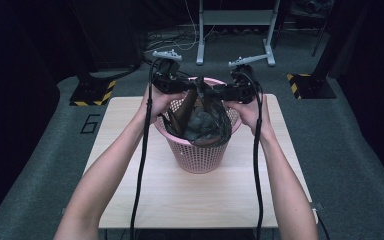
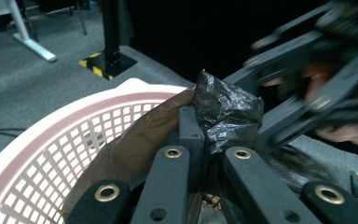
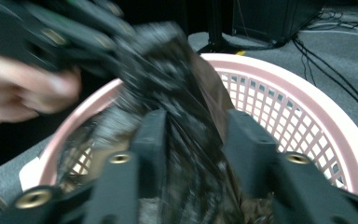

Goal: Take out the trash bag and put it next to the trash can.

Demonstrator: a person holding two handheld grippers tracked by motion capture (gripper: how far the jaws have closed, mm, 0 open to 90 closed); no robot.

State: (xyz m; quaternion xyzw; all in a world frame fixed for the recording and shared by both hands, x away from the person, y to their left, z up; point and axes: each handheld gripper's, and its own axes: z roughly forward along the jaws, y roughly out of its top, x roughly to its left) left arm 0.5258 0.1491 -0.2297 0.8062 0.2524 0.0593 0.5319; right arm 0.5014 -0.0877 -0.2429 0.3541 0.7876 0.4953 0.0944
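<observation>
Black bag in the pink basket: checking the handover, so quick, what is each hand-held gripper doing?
Left hand-held gripper: closed on the black bag.
Right hand-held gripper: open, bag between its jaws, not pinched.

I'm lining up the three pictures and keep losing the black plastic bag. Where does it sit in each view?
High view: the black plastic bag is at upper centre, inside the pink basket, between the two grippers.
Left gripper view: at centre, a crumpled bunch pinched between the shut jaws.
Right gripper view: centre, blurred, running up between the parted jaws.
Shared landmark: the pink basket's lattice rim, seen at left and at right in the gripper views.
</observation>
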